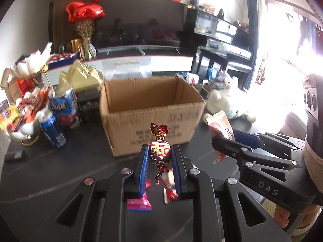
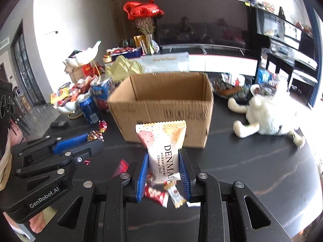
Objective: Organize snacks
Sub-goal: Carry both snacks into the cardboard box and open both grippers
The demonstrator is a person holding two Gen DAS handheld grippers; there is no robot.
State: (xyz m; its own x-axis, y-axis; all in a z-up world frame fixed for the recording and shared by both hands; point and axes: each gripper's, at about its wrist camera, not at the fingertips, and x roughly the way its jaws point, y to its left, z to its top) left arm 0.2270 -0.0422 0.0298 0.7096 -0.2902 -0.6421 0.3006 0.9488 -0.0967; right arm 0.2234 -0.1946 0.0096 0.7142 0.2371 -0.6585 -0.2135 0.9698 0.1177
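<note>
Cardboard box (image 1: 150, 109) is standing open behind both grippers. Before it, the left gripper (image 1: 160, 157) is clamping a foil-wrapped candy (image 1: 160, 151). Beside it, the right gripper (image 2: 163, 167) is clamping a Denmas cheese ball packet (image 2: 163, 151).

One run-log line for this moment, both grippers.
left gripper: shut on foil-wrapped candy | right gripper: shut on Denmas cheese ball packet | cardboard box: open, ahead
</note>
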